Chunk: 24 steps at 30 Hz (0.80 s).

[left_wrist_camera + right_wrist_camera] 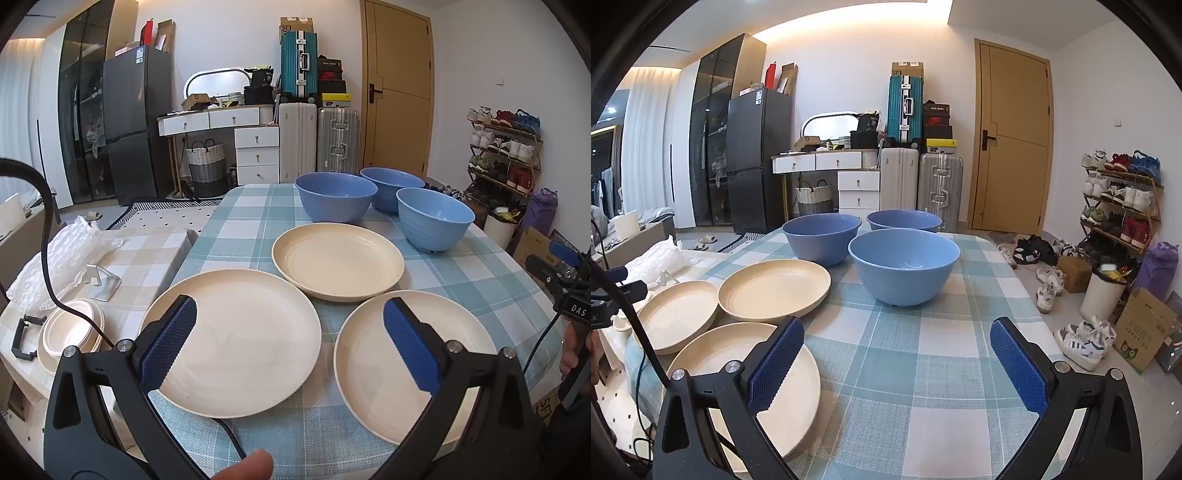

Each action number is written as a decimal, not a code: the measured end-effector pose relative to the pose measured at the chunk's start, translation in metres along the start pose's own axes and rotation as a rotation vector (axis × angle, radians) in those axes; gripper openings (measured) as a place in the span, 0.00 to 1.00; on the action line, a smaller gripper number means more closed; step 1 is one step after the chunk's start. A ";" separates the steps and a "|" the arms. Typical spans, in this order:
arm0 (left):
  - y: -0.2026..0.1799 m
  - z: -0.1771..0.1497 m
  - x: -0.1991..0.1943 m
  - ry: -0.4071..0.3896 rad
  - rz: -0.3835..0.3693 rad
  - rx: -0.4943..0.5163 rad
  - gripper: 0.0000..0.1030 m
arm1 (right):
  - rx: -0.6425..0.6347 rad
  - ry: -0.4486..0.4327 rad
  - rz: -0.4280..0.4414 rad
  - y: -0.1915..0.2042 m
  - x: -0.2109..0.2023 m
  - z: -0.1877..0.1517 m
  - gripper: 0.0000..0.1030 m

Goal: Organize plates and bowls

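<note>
Hovering apart, empty: left gripper point(290, 343) | straddled gap between two near-edge plates point(231, 341) | right gripper point(897, 363), apart, faced bowls point(904, 264) toward counter point(923, 369) far edge

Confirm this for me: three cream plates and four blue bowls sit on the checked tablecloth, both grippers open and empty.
Wrong on the bowls: the left wrist view shows three blue bowls, not four. The three cream plates, checked tablecloth and open, empty left gripper and right gripper stand.
</note>
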<state>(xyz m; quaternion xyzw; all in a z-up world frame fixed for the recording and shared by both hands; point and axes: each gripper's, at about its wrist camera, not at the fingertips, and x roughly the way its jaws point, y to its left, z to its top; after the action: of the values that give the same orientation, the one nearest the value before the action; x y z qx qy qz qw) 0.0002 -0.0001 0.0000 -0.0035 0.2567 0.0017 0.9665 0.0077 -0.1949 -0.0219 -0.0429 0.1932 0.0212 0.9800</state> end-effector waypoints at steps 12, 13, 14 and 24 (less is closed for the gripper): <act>0.000 0.000 0.000 -0.004 0.001 -0.001 0.98 | -0.002 -0.001 0.000 0.005 0.002 -0.006 1.00; 0.000 0.000 0.000 -0.003 0.002 -0.002 0.98 | -0.001 -0.003 0.002 0.005 0.002 -0.006 1.00; 0.000 0.000 0.000 -0.004 0.002 -0.003 0.98 | -0.001 -0.005 0.002 0.005 0.001 -0.006 1.00; 0.000 0.000 0.000 -0.002 -0.001 0.001 0.98 | 0.003 0.008 0.004 0.002 0.000 -0.001 1.00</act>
<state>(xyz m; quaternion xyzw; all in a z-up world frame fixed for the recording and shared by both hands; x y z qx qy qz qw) 0.0000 -0.0001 0.0001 -0.0030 0.2557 0.0013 0.9668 0.0074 -0.1930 -0.0229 -0.0414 0.1971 0.0227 0.9793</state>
